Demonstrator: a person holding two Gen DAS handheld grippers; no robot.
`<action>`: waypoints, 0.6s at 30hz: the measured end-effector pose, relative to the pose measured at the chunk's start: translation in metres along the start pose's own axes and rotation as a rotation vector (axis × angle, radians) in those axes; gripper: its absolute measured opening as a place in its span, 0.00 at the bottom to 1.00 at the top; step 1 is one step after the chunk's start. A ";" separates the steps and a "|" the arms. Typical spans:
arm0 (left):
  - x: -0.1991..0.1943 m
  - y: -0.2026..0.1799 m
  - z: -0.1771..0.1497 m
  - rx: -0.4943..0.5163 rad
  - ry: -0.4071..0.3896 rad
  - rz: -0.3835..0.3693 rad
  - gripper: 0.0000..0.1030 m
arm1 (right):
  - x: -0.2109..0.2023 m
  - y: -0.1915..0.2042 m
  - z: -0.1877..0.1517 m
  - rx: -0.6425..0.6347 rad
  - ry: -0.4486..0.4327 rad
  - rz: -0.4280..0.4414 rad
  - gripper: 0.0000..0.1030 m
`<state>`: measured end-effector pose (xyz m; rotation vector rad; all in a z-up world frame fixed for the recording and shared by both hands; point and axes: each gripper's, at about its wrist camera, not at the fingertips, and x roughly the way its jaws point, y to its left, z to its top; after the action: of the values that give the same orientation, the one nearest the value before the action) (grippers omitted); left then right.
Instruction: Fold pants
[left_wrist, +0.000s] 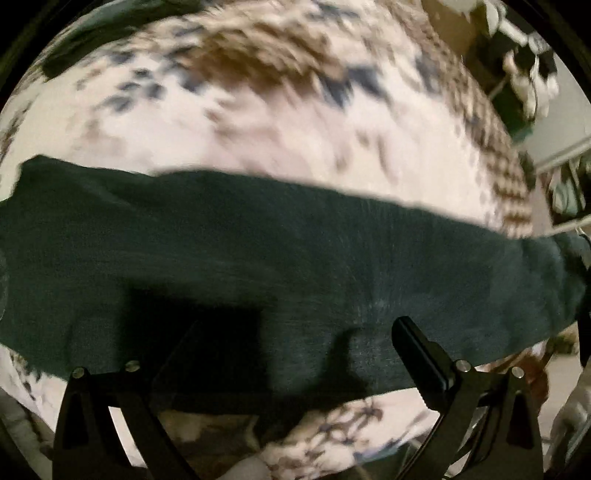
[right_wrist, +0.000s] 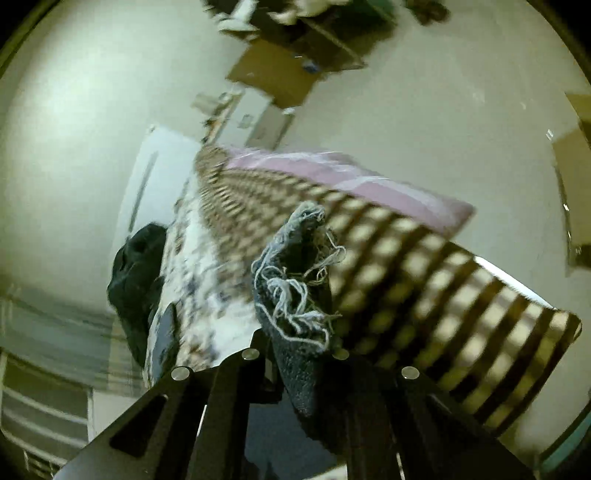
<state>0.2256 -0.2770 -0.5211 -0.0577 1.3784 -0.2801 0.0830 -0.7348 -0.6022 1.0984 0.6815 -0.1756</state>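
Observation:
Dark denim pants lie stretched across the patterned bedspread in the left wrist view. My left gripper hovers just over them with its jaws wide apart; its right finger shows, the left one is lost in shadow. In the right wrist view my right gripper is shut on the frayed hem of a pant leg, held up above the bed. Loose pale threads hang from the hem.
The bed has a checked brown border and a pink sheet beyond it. A dark garment hangs off the bed's left side. Cardboard boxes lie on the floor. Shelving and clutter stand at the upper right.

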 end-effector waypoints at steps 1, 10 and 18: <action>-0.010 0.007 0.000 -0.012 -0.016 -0.008 1.00 | -0.002 0.020 -0.008 -0.027 0.011 0.013 0.08; -0.092 0.137 -0.029 -0.188 -0.131 0.000 1.00 | 0.047 0.177 -0.147 -0.227 0.236 0.112 0.08; -0.107 0.263 -0.069 -0.339 -0.142 0.087 1.00 | 0.175 0.227 -0.320 -0.409 0.468 0.041 0.08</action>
<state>0.1839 0.0099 -0.4856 -0.2931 1.2715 0.0327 0.1889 -0.3188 -0.6203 0.7582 1.0575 0.2584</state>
